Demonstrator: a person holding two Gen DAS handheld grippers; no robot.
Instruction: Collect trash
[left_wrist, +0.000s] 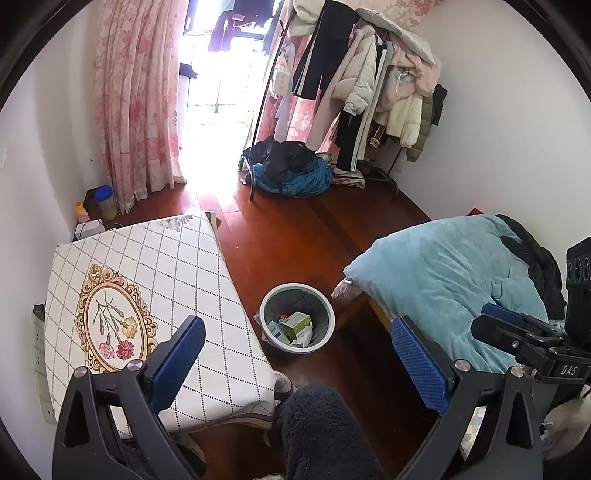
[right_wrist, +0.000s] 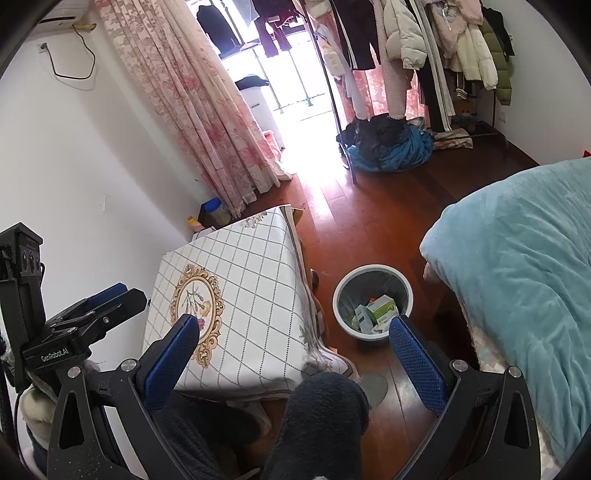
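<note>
The left hand-held gripper hangs released, its blue pads spread wide and gripping nothing, above the table with its checked floral cloth and the wooden floor. Right of the table, on the floor, stands the grey trash bin, already holding a green-and-white box and other small cartons. Further right lies the bed under a blue blanket. The right hand-held gripper is likewise released and empty, the bin showing just by its right pad.
</note>
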